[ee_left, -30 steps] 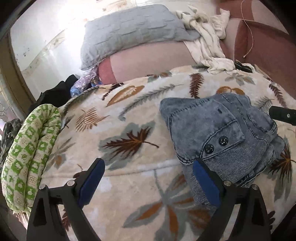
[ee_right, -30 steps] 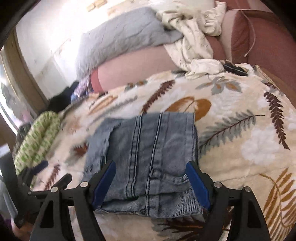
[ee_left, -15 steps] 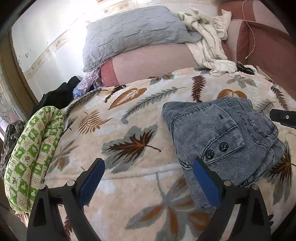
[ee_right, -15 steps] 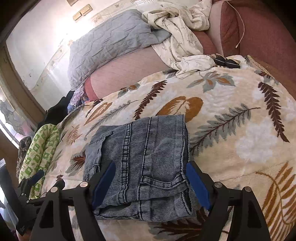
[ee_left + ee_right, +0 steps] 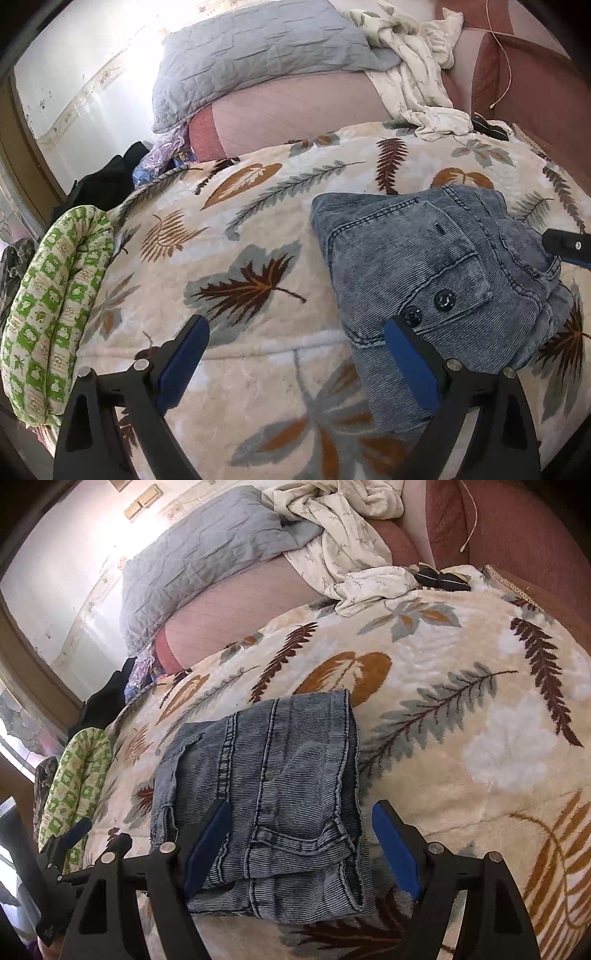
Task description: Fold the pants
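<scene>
Cream blanket (image 5: 258,369) with brown, orange and grey leaf and fern prints, spread over the bed. Grey quilted pillow (image 5: 255,55) at the far end, lying on a pink bolster (image 5: 295,114). Crumpled white sheet (image 5: 417,81) just right of the pillow, draping down onto the blanket's far edge. Small black item (image 5: 441,578) beside the sheet's lower end; too small to identify. Maroon headboard (image 5: 517,528) at far right, with a thin cord (image 5: 471,520) hanging across it. Green-and-white patterned roll (image 5: 55,314) along the blanket's left edge. Dark clothes (image 5: 107,181) and purple plastic (image 5: 162,155) heaped beyond it, near the white wall (image 5: 81,74).
</scene>
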{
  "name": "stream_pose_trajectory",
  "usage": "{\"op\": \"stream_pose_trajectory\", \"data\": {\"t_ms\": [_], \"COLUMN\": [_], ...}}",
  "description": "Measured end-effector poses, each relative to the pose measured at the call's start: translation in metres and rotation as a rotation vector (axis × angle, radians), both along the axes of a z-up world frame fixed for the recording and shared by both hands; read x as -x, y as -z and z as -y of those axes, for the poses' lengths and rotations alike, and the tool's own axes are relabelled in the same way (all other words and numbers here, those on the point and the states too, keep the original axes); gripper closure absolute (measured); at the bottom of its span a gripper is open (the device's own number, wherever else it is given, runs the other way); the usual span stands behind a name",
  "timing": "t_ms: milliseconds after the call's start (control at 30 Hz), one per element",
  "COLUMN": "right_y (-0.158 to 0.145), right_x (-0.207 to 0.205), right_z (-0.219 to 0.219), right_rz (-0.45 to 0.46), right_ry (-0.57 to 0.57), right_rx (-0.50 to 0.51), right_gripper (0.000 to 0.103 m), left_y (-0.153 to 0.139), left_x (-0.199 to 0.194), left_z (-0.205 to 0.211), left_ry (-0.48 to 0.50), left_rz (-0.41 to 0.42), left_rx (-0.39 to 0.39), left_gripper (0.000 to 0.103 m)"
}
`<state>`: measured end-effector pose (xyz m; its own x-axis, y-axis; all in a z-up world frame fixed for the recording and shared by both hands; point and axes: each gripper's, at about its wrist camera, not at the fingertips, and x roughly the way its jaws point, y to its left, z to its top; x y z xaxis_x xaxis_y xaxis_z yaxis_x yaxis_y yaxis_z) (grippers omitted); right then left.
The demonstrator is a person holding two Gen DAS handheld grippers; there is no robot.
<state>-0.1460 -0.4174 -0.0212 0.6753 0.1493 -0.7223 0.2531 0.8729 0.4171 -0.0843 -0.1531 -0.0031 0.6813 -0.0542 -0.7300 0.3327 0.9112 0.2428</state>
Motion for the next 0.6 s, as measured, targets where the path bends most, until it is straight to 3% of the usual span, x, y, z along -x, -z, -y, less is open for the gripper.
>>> {"op": "stream_pose_trajectory", "data": {"t_ms": [467, 600], "right_y": [0.016, 0.023], "right_x": [-0.015, -0.018], "right_z": [0.013, 0.020], "right_rz": [-0.036, -0.060], "right_ry": [-0.015, 0.001], "right_rx": [-0.099, -0.129], "right_gripper": [0.021, 0.021], "left_y": [0.016, 0.015], "left_x": [-0.022, -0.028], "left_z": [0.016, 0.007], "left_ry": [0.031, 0.031], "left_rz": [-0.163, -0.214], "left_rx": [0.135, 0.213], "left_gripper": [0.006, 0.006]}}
